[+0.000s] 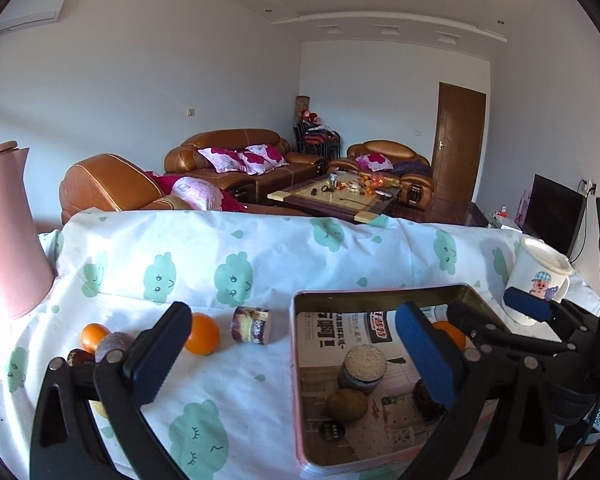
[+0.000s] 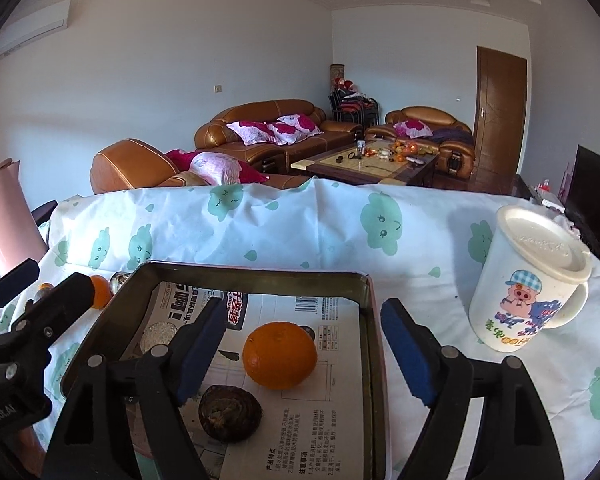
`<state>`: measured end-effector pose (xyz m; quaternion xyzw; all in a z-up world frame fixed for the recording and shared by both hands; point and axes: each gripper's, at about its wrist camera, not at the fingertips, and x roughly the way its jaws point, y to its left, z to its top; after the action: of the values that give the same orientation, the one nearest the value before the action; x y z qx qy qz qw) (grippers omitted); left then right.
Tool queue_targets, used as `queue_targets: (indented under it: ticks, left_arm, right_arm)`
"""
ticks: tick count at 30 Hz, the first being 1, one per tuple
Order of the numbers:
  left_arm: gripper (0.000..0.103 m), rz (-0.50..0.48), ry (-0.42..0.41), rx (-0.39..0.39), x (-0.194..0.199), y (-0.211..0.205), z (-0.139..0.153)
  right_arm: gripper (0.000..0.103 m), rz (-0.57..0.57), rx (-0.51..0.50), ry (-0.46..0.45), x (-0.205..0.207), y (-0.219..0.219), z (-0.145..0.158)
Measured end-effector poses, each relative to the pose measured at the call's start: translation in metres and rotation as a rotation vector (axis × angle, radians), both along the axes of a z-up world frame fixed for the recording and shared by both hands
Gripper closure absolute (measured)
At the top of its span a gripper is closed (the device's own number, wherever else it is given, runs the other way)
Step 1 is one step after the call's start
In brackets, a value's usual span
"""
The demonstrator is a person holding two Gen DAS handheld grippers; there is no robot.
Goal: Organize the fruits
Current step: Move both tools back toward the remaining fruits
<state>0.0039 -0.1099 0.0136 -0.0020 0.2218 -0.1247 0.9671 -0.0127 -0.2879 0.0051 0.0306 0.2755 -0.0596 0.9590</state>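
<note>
Both sets of jaws stand released and empty. The right gripper (image 2: 300, 344) hovers over a smooth orange (image 2: 279, 354) lying in the metal tray (image 2: 256, 270), beside a wrinkled dark fruit (image 2: 230, 412). The left gripper (image 1: 292, 352) likely must fetch next a loose orange (image 1: 202, 334) from the crinkled tablecloth (image 1: 260, 248).

the table (image 2: 300, 220) is covered by a white cloth printed with green smiling clouds (image 1: 236, 276). on it sit a shallow metal tray (image 2: 256, 270) lined with printed paper, a lidded white cartoon mug (image 2: 532, 280) right of the tray, and a pink jug (image 1: 8, 236) at the far left. left of the tray lie two oranges (image 1: 202, 334), a small tipped printed cup (image 1: 252, 325) and a dull brownish fruit (image 1: 114, 345).
</note>
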Motion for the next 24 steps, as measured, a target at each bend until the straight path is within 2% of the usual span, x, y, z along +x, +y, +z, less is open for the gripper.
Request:
queue_targets:
  ticks: [8,19,24]
  left_arm:
    - [0.000,0.066,-0.054,0.079,-0.004,0.009,-0.004]
    - [0.000,0.053,-0.037,0.073,-0.007,0.016,-0.007]
    - [0.000,0.041,-0.043,0.078,-0.013,0.019,-0.006]
  right_arm:
    - [0.022,-0.021,0.024,-0.081,-0.013,0.001,0.005]
    - [0.022,-0.072,0.053,-0.090,-0.022,0.000,0.005]
    - [0.022,-0.079,0.032,-0.102,-0.029,0.006,0.006]
